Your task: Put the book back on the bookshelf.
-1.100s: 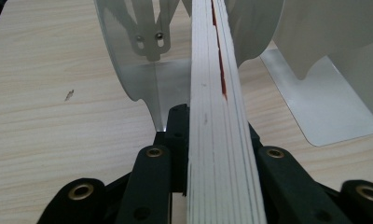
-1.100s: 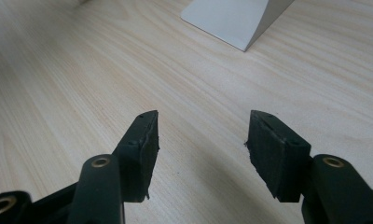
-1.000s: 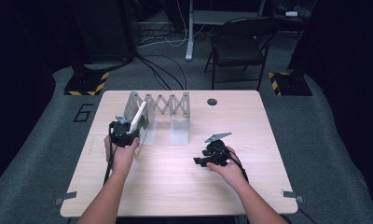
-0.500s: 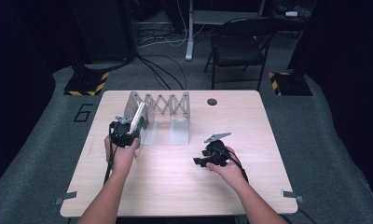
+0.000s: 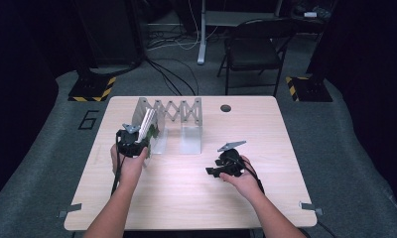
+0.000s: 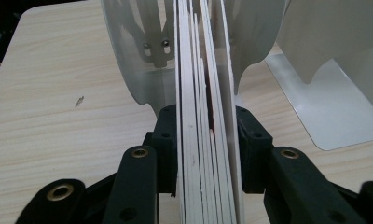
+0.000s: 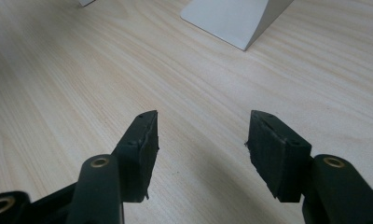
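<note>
A white accordion rack [image 5: 179, 111] stands at the table's far left-centre. A stack of thin white boards [image 5: 148, 124] stands on edge in its left bay, leaning against a curved divider [image 6: 128, 56]. My left gripper [image 5: 136, 143] is at the near end of that stack. In the left gripper view the stack [image 6: 203, 93] sits between the jaws, with both pads against its outer boards; the jaws have just been opening, and the stack is still between them. My right gripper [image 5: 215, 171] rests low over bare table, to the right of the rack. It is open [image 7: 201, 135] and holds nothing.
The rack's right base plate [image 7: 231, 18] lies just ahead of the right gripper. A small dark round grommet [image 5: 226, 108] sits in the wooden table [image 5: 186, 198] near its far edge. A folding chair [image 5: 251, 49] and cables are on the floor beyond.
</note>
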